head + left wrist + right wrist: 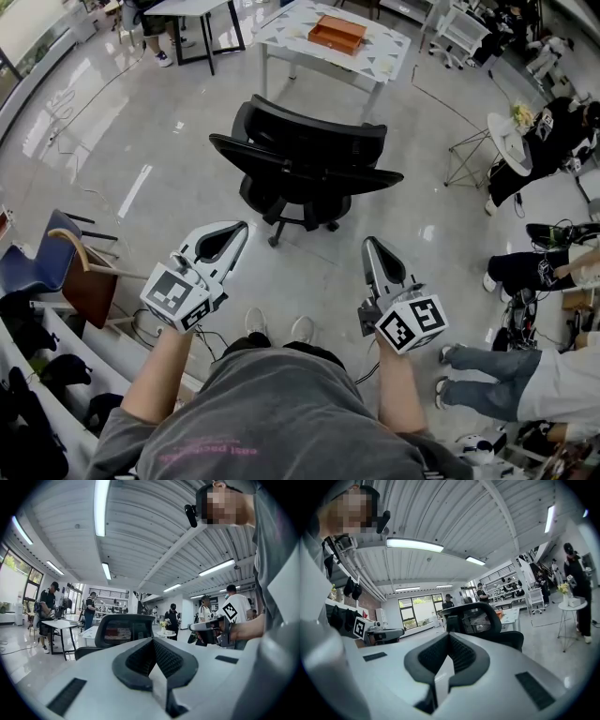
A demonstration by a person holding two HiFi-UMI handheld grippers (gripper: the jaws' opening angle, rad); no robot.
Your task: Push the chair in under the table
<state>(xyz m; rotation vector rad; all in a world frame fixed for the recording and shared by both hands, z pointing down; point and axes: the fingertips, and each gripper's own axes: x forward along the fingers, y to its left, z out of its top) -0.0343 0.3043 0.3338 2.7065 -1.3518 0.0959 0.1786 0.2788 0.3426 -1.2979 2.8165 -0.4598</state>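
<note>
**Desk:** Where are you in the job?

**Operator:** At the very start, I'd say. The chair (305, 164) stands out on the open floor at my twelve o'clock, well apart from the table (281, 37), which sits further out, between twelve and one. Nothing is touching the chair.

**Desk:** And the grippers?

**Operator:** The left gripper (239, 230) is at my eleven and the right gripper (371, 246) at my one. Both are short of the chair and pointing roughly level at it. Each has its jaws closed together with nothing between them; both gripper views show the chair's mesh back beyond the tips.

**Desk:** So what does the next move need?

**Operator:** I'd walk in and set both closed tips against the backrest, one on each side. Then I'd push evenly toward twelve so the chair rolls straight and doesn't swivel. It looks to be on a wheeled base, so an uneven shove could spin it.

**Desk:** Anything on the table?

**Operator:** An orange tray (337, 33), on top and out of the way.

**Desk:** Any writing or brands?

**Operator:** The marker cube (176, 298) on the left gripper shows only a black-and-white square pattern. My shirt (272, 422) has pink print too blurred to read. I can't see a label on the chair.
</note>
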